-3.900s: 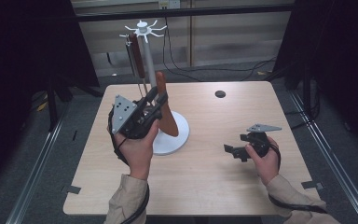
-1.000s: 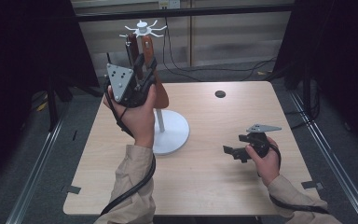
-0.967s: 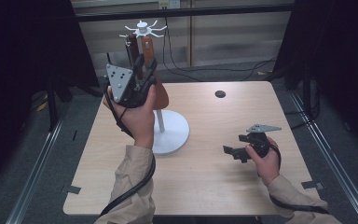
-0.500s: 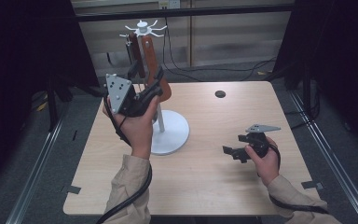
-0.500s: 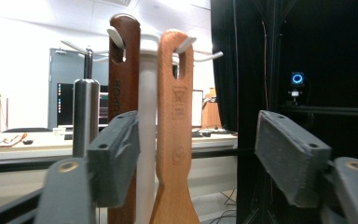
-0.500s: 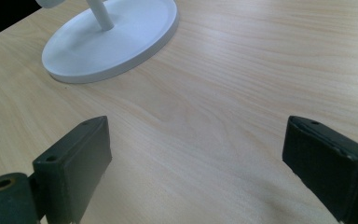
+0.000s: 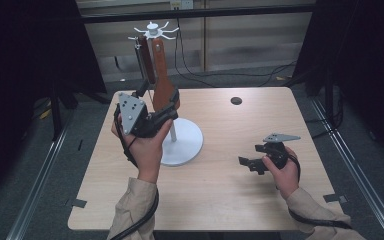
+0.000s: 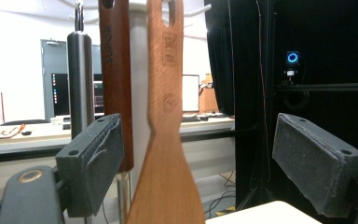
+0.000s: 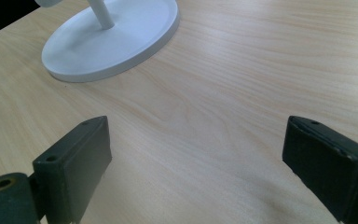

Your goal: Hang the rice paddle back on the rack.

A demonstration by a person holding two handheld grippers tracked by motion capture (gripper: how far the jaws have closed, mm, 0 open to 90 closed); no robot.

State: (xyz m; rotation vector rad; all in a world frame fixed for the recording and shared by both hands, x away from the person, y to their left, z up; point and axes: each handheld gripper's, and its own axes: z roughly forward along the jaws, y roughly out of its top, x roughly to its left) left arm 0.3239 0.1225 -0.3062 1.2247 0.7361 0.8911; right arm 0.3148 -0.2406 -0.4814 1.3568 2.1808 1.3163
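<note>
A white hanging rack [image 7: 152,29] stands on a round base [image 7: 185,145] at the table's middle left. A light wooden spatula [image 7: 163,80] hangs from one of its hooks, with a darker wooden handle [image 7: 145,65] beside it. My left gripper [image 7: 158,97] is held up at the spatula's blade, open. In the left gripper view the spatula [image 8: 165,140] hangs between the spread pads [image 8: 95,158] without touching either; the dark handle [image 8: 116,84] and a metal handle [image 8: 80,79] hang behind. My right gripper [image 7: 252,162] rests low over the table at the right, open and holding nothing [image 9: 200,158].
A small black round disc [image 7: 236,100] lies near the table's [image 7: 220,200] far edge. The rack's white base [image 9: 116,42] lies ahead and left of the right gripper. Dark curtains and metal rails flank the table, and cables run on the floor behind.
The left gripper carried the spatula up to the rack's top, then came down. Its jaws have parted and the spatula hangs free on its hook. The right gripper stayed put.
</note>
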